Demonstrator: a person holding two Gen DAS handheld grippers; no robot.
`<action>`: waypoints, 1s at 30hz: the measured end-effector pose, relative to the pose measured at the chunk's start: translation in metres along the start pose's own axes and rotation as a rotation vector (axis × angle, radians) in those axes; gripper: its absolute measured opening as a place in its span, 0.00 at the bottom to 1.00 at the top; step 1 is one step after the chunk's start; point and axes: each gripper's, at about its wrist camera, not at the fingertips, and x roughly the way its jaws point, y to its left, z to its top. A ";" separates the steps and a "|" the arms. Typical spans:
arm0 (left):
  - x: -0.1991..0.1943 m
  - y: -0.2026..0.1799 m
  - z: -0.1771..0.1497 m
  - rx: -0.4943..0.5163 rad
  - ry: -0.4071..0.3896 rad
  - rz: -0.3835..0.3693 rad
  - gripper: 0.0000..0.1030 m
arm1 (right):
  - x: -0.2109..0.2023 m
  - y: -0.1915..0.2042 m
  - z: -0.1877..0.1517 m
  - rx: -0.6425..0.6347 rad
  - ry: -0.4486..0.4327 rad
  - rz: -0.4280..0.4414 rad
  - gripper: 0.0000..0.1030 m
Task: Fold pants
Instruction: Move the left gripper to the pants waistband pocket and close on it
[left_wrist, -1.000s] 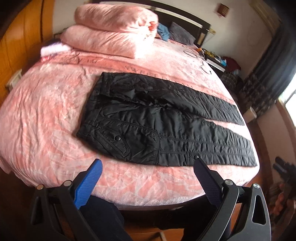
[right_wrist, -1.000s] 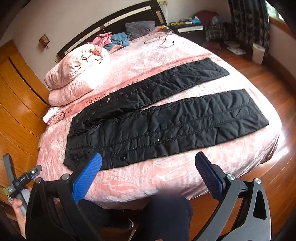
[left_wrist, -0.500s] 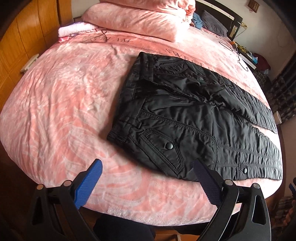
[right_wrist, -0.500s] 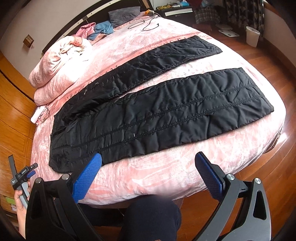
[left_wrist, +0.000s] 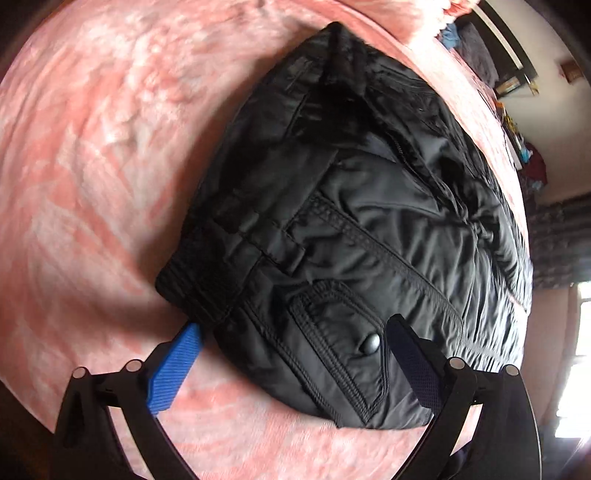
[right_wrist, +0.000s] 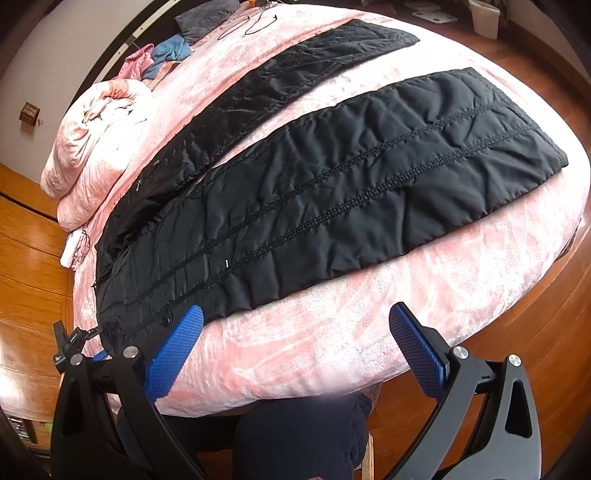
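1. The black quilted pants (right_wrist: 332, 192) lie flat on the pink bed (right_wrist: 332, 332), waistband toward the person's left and both legs stretched out to the right, spread in a V.
2. The left tongs (left_wrist: 291, 354) stand wide apart at the near waistband corner; the blue finger (left_wrist: 173, 373) sits on the blanket just beside the waistband edge, while the other finger overlaps the pocket flap near its snap button (left_wrist: 371, 344). Whether they touch the cloth cannot be told.
3. The right tongs (right_wrist: 299, 347) are also apart, empty, above the bed's near edge, just short of the near leg.
4. A folded pink quilt (right_wrist: 96, 147) rests at the bed's far left.
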 end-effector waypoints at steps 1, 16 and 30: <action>0.002 0.004 0.002 -0.022 -0.004 -0.016 0.94 | 0.003 -0.004 0.000 0.008 0.004 -0.006 0.98; -0.015 0.036 -0.005 -0.179 -0.032 -0.022 0.57 | 0.014 -0.055 -0.010 0.083 0.027 0.002 0.98; -0.014 0.023 0.012 -0.172 -0.089 0.002 0.49 | -0.010 -0.079 -0.005 0.097 -0.023 0.007 0.98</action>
